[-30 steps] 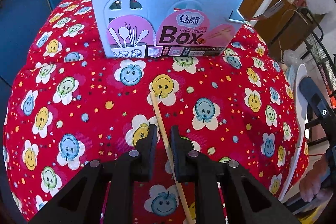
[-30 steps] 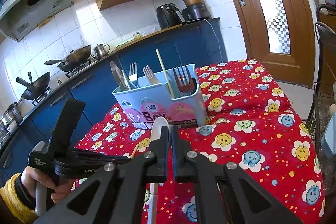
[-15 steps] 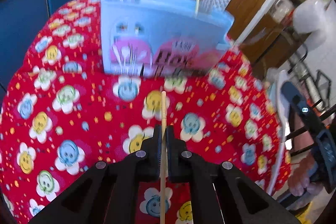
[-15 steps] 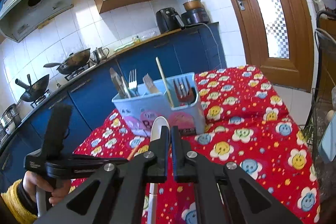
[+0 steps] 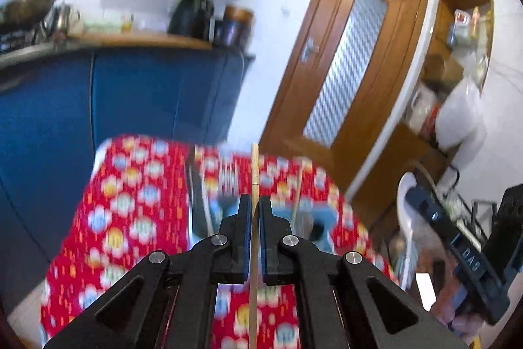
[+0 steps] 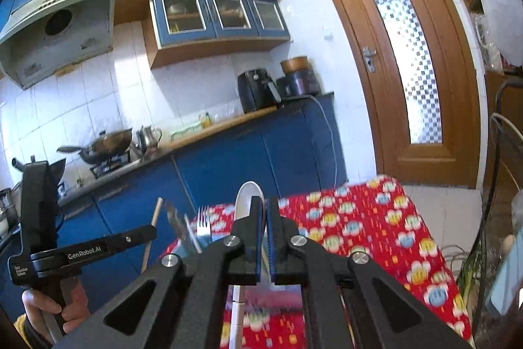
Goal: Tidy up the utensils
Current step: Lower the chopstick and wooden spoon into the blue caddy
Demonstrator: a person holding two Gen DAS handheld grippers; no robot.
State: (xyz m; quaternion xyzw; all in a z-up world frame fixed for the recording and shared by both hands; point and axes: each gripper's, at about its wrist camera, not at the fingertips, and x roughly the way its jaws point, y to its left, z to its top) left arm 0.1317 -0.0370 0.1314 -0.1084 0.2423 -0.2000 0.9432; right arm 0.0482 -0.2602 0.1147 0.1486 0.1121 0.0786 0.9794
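My left gripper is shut on a wooden chopstick and holds it in the air, its tip pointing up and forward. Below it lies the light blue utensil box, blurred, with cutlery and another chopstick in it. My right gripper is shut on a white spoon, bowl up, raised above the table. In the right wrist view the box is mostly hidden; a fork and knives stick up from it. The left gripper also shows in the right wrist view, with its chopstick.
The table has a red smiley-flower cloth. Blue kitchen cabinets run behind it with a wok, kettle and air fryer on the counter. A wooden door is at right. The right gripper shows in the left wrist view.
The left gripper closed on the chopstick lying on the cloth, lifted it and tilted upward. The right gripper rose and tilted up too, still holding the white spoon.
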